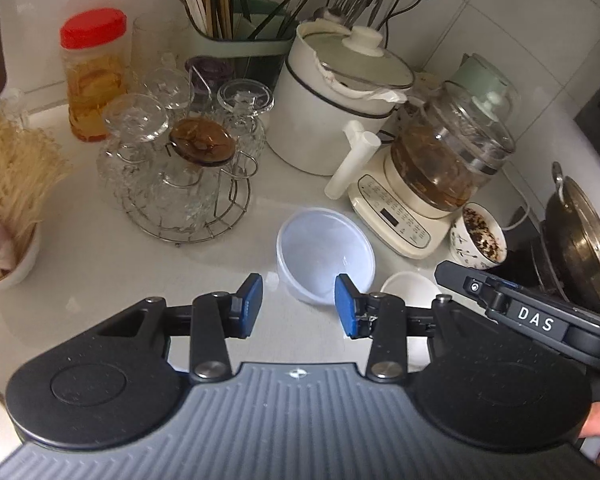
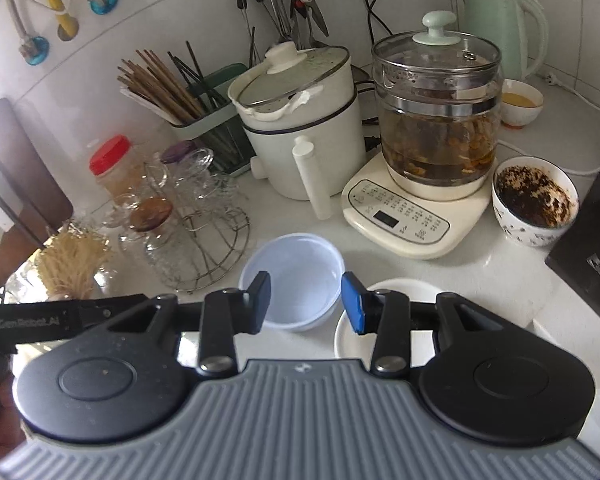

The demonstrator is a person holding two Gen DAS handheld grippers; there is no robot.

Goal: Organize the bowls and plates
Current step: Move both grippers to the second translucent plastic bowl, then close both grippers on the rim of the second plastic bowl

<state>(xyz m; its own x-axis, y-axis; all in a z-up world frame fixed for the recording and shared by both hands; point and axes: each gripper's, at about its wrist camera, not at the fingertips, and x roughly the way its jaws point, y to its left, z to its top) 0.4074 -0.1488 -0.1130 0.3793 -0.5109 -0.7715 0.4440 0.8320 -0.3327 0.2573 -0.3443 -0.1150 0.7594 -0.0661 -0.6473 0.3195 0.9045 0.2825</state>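
Observation:
A translucent plastic bowl (image 1: 326, 254) (image 2: 296, 280) stands empty and upright on the white counter. A white plate (image 1: 410, 288) (image 2: 414, 290) lies just to its right, partly hidden by the gripper bodies. My left gripper (image 1: 299, 306) hovers at the bowl's near rim, jaws open, nothing between its blue pads (image 1: 346, 308). My right gripper (image 2: 306, 304) hangs over the near side of the same bowl, also open and holding nothing. Each gripper's body shows at the edge of the other's view.
Behind the bowl are a wire rack of glass cups (image 1: 180, 168), a white electric pot (image 1: 332, 104) and a glass kettle on its base (image 1: 440, 160). A patterned bowl with dark residue (image 2: 534, 200) sits right of the kettle base. A lidded wok (image 1: 580, 240) is far right, a brush in a cup (image 1: 8, 200) far left.

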